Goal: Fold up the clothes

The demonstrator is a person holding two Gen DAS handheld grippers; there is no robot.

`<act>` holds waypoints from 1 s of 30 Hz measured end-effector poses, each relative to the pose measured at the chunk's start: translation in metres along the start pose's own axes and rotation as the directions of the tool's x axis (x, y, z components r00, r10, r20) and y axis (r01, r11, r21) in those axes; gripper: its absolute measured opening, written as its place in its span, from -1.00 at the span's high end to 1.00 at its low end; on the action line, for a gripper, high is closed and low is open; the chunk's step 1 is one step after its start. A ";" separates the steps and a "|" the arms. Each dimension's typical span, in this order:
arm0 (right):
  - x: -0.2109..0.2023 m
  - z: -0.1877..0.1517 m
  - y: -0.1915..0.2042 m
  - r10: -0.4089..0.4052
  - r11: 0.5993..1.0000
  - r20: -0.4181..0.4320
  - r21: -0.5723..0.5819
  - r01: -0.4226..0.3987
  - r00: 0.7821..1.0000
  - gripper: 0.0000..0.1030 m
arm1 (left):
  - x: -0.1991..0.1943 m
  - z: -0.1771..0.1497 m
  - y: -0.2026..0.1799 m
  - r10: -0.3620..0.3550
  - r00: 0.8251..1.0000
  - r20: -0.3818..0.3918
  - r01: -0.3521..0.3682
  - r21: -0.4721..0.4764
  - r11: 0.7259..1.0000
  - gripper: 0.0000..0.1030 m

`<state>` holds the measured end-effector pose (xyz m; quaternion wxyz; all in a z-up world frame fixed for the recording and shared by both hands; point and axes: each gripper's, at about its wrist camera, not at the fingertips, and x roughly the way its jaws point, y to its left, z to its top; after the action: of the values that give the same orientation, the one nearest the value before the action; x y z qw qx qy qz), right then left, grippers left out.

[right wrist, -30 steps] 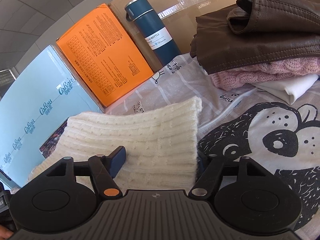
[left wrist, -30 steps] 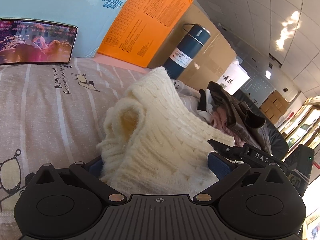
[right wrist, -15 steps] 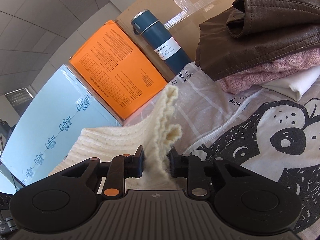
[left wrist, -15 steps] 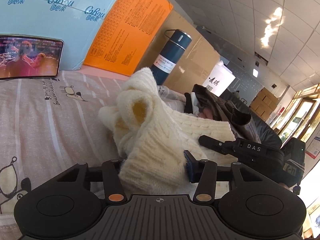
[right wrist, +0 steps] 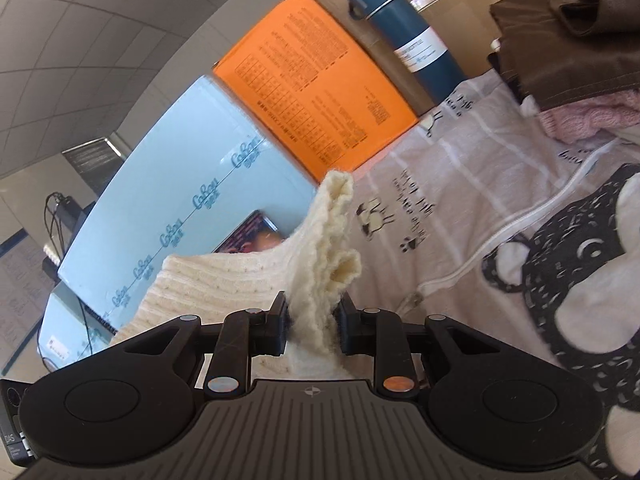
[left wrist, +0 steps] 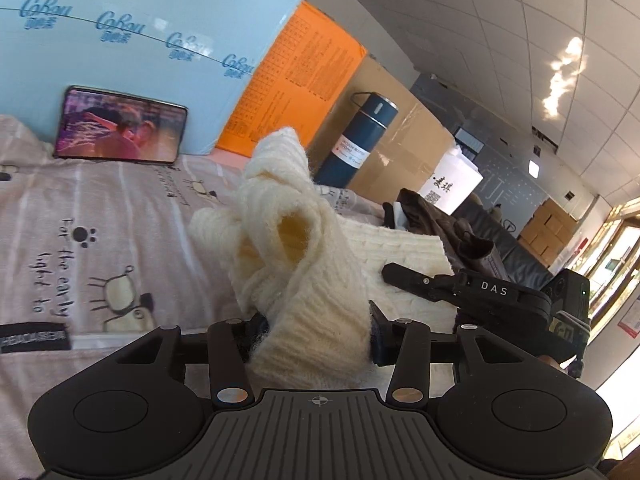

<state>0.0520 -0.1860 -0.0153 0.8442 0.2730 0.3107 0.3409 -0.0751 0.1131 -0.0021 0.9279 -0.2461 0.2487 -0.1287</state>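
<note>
Lifted higher than a second ago, when it lay flat between open fingers, the cream knit sweater (left wrist: pixel 304 248) is now bunched up off the printed bedsheet (left wrist: pixel 100 220). One gathered fold stands clamped in the left gripper (left wrist: pixel 316 330), whose jaws press into the thick knit from both sides. The right gripper (right wrist: pixel 312 320) has closed on another bunched edge of the sweater (right wrist: pixel 328 240), which rises in a ruffled ridge above its fingers. From the left view, the right gripper (left wrist: pixel 472 292) lies just over the flat part of the sweater. Behind stand a phone (left wrist: pixel 120 128) showing a video, a light blue box (left wrist: pixel 152 32), an orange box (right wrist: pixel 316 80) and a dark blue flask (right wrist: pixel 412 36). Folded clothes, a brown jacket (right wrist: pixel 568 36) uppermost, are stacked at the right.
</note>
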 end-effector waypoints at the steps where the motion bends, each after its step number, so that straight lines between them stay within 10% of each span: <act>1: 0.004 -0.003 0.007 0.012 1.000 -0.014 -0.011 -0.012 1.000 0.57 | -0.009 -0.001 0.003 0.019 1.000 0.015 -0.018 -0.003 1.000 0.15; 11: 0.073 -0.043 0.111 0.100 0.959 -0.152 -0.250 -0.136 0.983 0.57 | -0.093 -0.010 0.037 0.245 0.949 0.197 -0.225 -0.117 0.967 0.16; 30: 0.193 -0.134 0.258 0.241 0.898 -0.243 -0.311 -0.311 0.940 0.57 | -0.214 -0.001 0.110 0.537 0.710 0.455 -0.433 -0.319 0.843 0.15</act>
<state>-0.0373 0.1506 0.0051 0.7864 0.1269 0.2870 0.5321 -0.2434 0.2827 0.0252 0.9325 -0.2839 0.0511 0.2173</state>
